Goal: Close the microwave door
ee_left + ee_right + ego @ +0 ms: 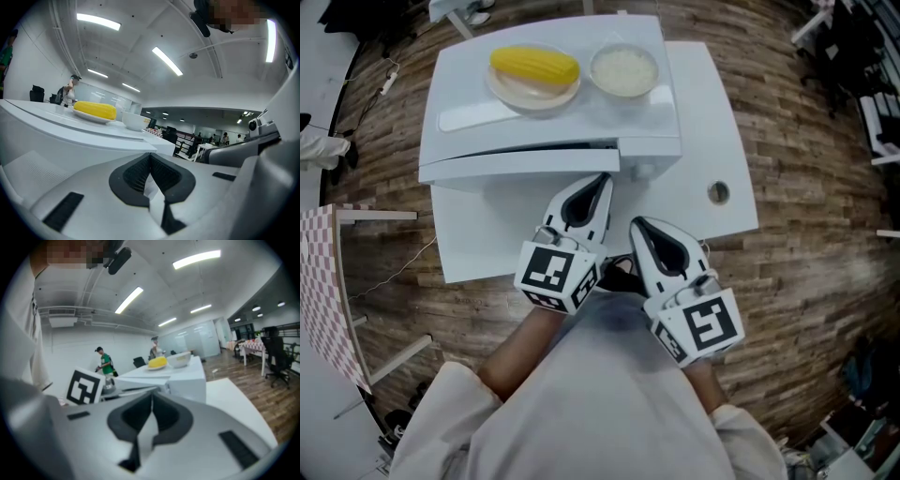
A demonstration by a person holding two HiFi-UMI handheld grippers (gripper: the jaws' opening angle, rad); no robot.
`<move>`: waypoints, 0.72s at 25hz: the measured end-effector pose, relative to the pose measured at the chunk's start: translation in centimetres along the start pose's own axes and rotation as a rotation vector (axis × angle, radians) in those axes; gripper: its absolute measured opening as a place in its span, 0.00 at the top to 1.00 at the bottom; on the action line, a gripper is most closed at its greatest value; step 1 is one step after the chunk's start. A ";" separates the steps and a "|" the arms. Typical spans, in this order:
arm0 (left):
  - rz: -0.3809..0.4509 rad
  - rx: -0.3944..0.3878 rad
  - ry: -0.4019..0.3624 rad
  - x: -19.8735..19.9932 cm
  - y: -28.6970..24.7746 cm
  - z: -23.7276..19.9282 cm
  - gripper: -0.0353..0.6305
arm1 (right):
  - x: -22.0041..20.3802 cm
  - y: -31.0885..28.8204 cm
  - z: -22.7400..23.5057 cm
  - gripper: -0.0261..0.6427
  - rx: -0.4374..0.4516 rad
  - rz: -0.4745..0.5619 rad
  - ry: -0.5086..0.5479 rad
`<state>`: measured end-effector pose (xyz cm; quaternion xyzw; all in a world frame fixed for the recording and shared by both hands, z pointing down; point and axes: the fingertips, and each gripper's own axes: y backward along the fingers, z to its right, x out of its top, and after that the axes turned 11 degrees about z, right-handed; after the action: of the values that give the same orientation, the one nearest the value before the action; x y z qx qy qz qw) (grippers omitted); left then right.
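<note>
A white microwave [647, 112] stands on a white table [712, 150]. Its door [520, 165] faces me and looks almost flush with the body; whether a gap is left I cannot tell. On top sit a plate with a yellow corn cob [534, 66] and a bowl [623, 70]. My left gripper [602, 180] is shut and empty, its tips at the door's right end; whether they touch it I cannot tell. The right gripper [637, 225] is shut and empty, a little back from the front. The left gripper view shows the left gripper [150, 157] by the microwave's top edge [70, 136].
The table has a round cable hole [719, 193] at the right. A checkered cloth [319, 281] lies over a frame at the left. Wooden floor surrounds the table. Office chairs [274, 357] and a person in green [105, 363] are far off.
</note>
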<state>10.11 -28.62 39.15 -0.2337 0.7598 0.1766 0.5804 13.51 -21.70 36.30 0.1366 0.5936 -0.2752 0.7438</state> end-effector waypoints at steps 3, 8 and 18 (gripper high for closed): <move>0.003 0.000 0.004 0.0 -0.1 0.0 0.92 | 0.2 0.1 0.6 0.92 -0.016 0.003 -0.001; 0.006 0.007 0.017 0.0 -0.2 0.0 0.92 | 0.1 -0.1 1.1 0.92 -0.021 0.003 -0.012; 0.005 0.018 0.023 0.0 -0.3 0.0 0.92 | -0.1 -0.8 1.0 0.92 0.003 -0.006 -0.021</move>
<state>10.28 -28.82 39.19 -0.2284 0.7686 0.1684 0.5733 13.86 -22.90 36.81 0.1329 0.5856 -0.2800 0.7490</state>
